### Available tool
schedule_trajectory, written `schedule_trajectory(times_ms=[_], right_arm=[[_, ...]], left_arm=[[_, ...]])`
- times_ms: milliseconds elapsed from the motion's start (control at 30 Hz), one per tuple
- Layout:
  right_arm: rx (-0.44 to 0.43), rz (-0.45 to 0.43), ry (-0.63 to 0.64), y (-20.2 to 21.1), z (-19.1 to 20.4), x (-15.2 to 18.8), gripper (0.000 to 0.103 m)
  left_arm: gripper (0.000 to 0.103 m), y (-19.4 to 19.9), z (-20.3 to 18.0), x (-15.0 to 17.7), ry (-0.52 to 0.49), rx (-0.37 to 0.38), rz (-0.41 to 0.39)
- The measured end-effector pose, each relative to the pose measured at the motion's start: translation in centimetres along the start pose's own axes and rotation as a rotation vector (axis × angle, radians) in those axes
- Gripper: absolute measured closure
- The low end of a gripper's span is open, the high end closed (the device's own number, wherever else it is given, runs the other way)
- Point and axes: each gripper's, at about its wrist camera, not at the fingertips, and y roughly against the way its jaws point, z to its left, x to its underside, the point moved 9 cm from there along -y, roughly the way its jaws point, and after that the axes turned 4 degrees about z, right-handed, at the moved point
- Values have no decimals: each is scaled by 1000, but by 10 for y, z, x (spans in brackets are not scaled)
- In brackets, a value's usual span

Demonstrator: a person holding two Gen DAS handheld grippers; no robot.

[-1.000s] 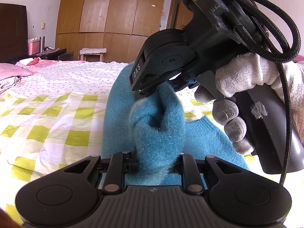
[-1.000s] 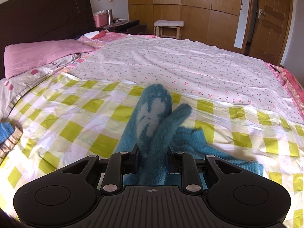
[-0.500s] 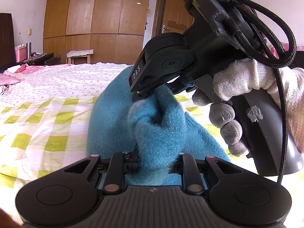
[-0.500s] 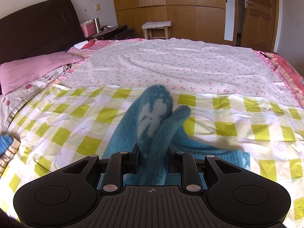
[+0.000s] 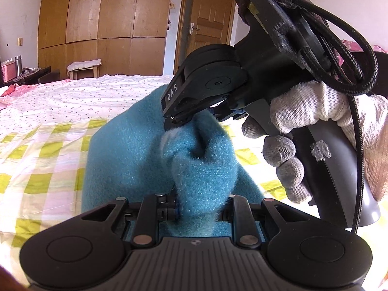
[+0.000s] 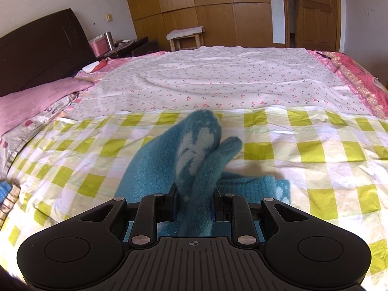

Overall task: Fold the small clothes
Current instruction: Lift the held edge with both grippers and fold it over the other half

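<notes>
Sunlit bedroom, with wooden wardrobes (image 6: 218, 4) and a door (image 6: 315, 12) lining the far wall, and a wide bed filling most of both views. Lying over the near half of the bed is a yellow-and-white checked sheet (image 6: 315, 150); a white cherry-print sheet (image 6: 218, 77) is covering the far half, and a pink pillow (image 6: 36, 104) is resting at the far left by the dark headboard (image 6: 41, 48).

One fluffy teal garment (image 6: 150, 169) is being held up off the checked sheet, pinched in two places. One left gripper (image 5: 201, 209) is clamping a thick bunch of it between nearly closed fingers. One right gripper (image 6: 194, 203) is doing the same with another bunch, its fingers also nearly closed on the cloth. In the left wrist view the right gripper (image 5: 179, 121) is sitting just beyond and above the left one, held by a hand in a white knit glove (image 5: 303, 111), so the two grips are lying very close together on the garment.

From the right gripper, the loose remainder of the garment is trailing away to the right along the sheet, its long axis running left to right, with a paler patterned patch facing the camera. Any coming fold probably depends on laying the raised part over that trailing part
</notes>
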Motion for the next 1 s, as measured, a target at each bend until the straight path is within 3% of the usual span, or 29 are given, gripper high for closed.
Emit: schedule_trajectory(times_ms=[400, 633, 1000], right_arm=[[-27, 22, -84, -13, -41, 22, 80], [-62, 20, -126, -17, -56, 29, 80], [-229, -66, -285, 4, -84, 30, 80]], left_arm=[[75, -24, -23, 9, -53, -10, 43], [74, -30, -37, 12, -83, -20, 26], [75, -9, -48, -1, -87, 15, -44]])
